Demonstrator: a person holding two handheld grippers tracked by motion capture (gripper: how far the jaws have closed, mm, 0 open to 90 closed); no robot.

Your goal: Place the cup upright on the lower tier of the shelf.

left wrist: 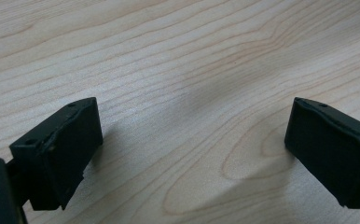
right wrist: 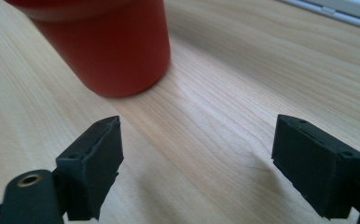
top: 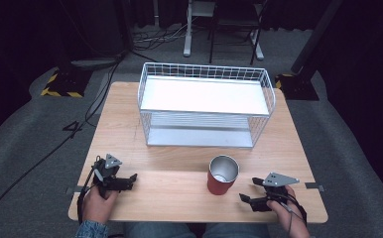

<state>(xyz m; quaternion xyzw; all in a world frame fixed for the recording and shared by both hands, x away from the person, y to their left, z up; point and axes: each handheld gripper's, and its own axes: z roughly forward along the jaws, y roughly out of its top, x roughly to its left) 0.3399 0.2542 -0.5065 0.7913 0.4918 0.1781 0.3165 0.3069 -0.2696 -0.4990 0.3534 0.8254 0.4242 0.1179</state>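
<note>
Standing upright: red cup point(top: 223, 175), silver-lined.

Grey carpet floor point(top: 26, 134); dark curtained surround. Light wooden table point(top: 130, 129). White desk legs point(top: 187, 29), black cables point(top: 155, 37), yellow-black striped bases point(top: 60, 84).

A red cup point(top: 223, 175) with a shiny metal inside stands upright and empty on the near part of the table, right of centre, in front of the wire basket.
</note>
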